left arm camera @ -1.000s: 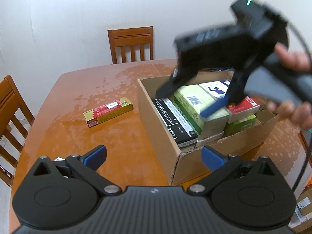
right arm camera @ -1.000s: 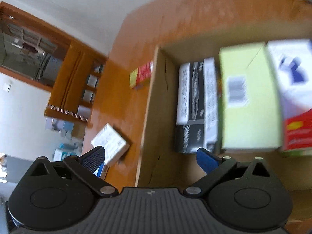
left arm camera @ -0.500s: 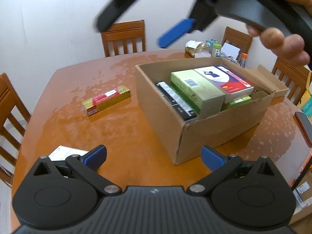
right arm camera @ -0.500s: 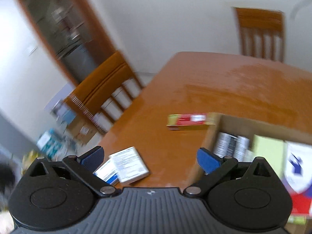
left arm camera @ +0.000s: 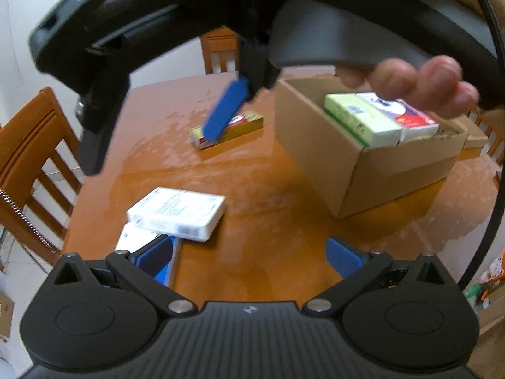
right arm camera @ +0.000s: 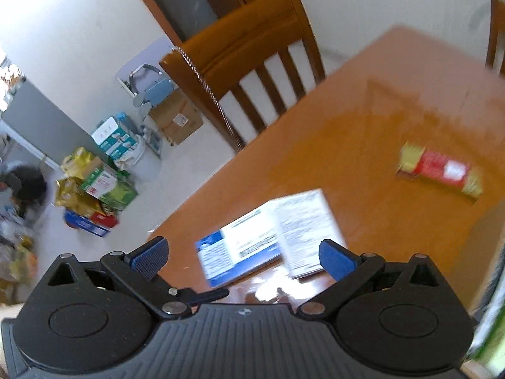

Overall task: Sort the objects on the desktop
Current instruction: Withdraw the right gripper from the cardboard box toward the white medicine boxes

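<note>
Two white boxes [left arm camera: 176,210], one stacked askew on the other, are being approached at the near left edge of the surface [left arm camera: 258,195], with the left tongs [left arm camera: 249,254] held apart and empty just short of them. Further back, a red-and-yellow box [left arm camera: 243,126] is lying alone, well apart from the white pair. The right tongs [right arm camera: 244,254], also spread wide and carrying nothing, are being swung over that open stretch toward the white boxes, a person's hand [left arm camera: 419,79] wrapped around the handle. At right, the carton [left arm camera: 363,164] is already being filled with several boxes. A pick-up appears to be in hand; next, one pair of tongs would need lowering around the top white box and closing across its narrow sides.
</note>
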Tool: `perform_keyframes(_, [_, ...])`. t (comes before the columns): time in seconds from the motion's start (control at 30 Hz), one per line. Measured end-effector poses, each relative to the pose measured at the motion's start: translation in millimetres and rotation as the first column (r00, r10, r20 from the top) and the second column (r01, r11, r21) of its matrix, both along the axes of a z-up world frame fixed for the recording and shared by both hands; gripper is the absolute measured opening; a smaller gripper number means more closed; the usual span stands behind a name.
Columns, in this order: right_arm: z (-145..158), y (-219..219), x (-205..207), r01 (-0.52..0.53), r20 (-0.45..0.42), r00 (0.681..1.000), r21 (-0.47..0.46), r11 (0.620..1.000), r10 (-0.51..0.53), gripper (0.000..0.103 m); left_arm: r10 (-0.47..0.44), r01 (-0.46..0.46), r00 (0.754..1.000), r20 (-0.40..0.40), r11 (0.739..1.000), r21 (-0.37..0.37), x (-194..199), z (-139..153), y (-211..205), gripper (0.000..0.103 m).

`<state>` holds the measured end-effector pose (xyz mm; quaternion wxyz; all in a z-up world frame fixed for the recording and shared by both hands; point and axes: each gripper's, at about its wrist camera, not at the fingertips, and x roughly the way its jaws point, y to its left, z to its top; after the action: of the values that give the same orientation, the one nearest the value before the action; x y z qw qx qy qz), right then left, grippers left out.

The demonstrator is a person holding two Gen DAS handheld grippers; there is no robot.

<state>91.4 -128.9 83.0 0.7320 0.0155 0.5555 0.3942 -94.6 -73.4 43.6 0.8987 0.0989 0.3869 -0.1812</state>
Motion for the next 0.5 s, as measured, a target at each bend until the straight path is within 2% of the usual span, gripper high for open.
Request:
perform_keyframes(0.07, [-7, 1, -3, 0.035, -0.039, 0.999, 0.003, 0.999, -0.035, 0.103, -0.001, 0.001, 1.0, 0.007, 1.0, 0.028, 1, -3, 12, 0.103])
perform_keyframes(0.2, [-12, 0, -7, 0.109, -0.051, 0.993, 0.002, 0.994, -0.109, 0.103, 0.017, -0.018, 1.0, 0.012, 0.997, 0.069, 7, -7, 38, 0.103])
perform_keyframes(0.37, [-26, -1, -11, 0.208, -0.085, 0.975, 0.004, 0.978, -0.207, 0.103, 0.014, -0.015, 1.0, 0.018, 0.996, 0.087, 11, -12, 60, 0.103])
perform_keyframes(0.5, [-43, 3, -16, 0.278, -0.119, 0.953, -0.017, 0.961, -0.278, 0.101, -0.008, 0.008, 1.0, 0.003, 0.998, 0.065, 8, -16, 72, 0.103])
